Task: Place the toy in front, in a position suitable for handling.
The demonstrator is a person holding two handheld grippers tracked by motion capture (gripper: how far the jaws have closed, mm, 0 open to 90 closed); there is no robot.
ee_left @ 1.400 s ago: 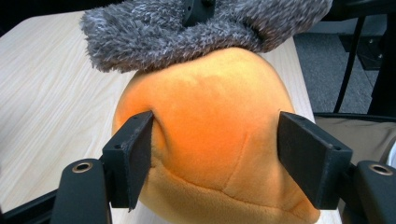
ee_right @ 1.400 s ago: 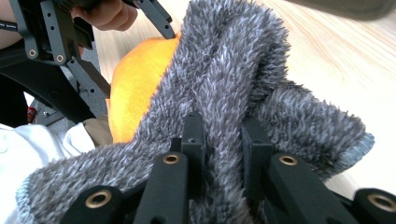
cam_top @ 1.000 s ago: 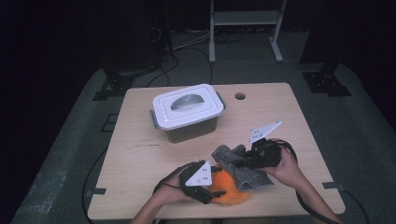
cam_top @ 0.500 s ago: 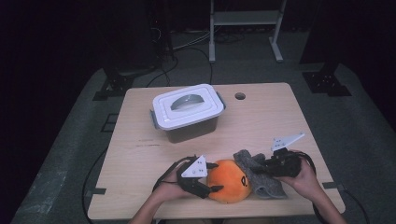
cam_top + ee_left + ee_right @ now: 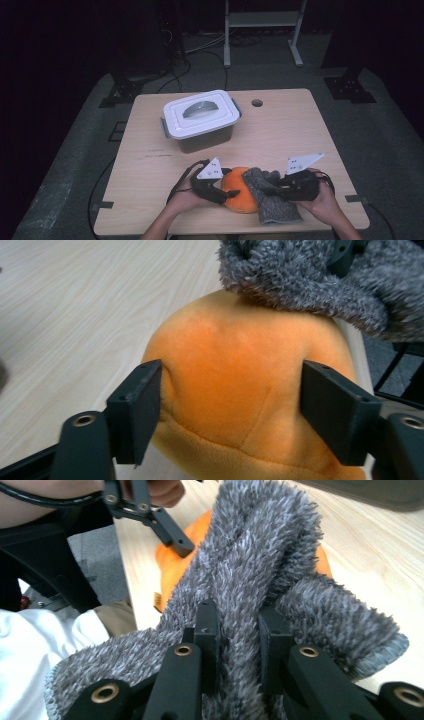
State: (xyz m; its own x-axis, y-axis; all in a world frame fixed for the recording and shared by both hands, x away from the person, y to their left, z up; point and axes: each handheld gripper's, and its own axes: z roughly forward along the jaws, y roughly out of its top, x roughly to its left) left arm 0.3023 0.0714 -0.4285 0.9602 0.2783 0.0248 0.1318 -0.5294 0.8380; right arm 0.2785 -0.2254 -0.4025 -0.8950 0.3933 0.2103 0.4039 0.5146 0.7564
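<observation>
The orange plush (image 5: 239,195), at the table (image 5: 280,135) front edge, is being straddled by the left hand-held gripper (image 5: 230,405), its jaws just opening and the left pad dimpling the plush. The grey cloth (image 5: 260,580) is being clenched by the right hand-held gripper (image 5: 239,630); a tug is likely dragging the plush off.

The grey fuzzy cloth (image 5: 270,197) covers the orange plush toy's (image 5: 239,190) right side, and the left gripper (image 5: 220,192) hides part of its left.

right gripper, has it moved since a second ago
Yes. In the high view the right gripper, shut on the grey cloth, has moved right and toward the near table edge, farther from the lidded box.
</observation>
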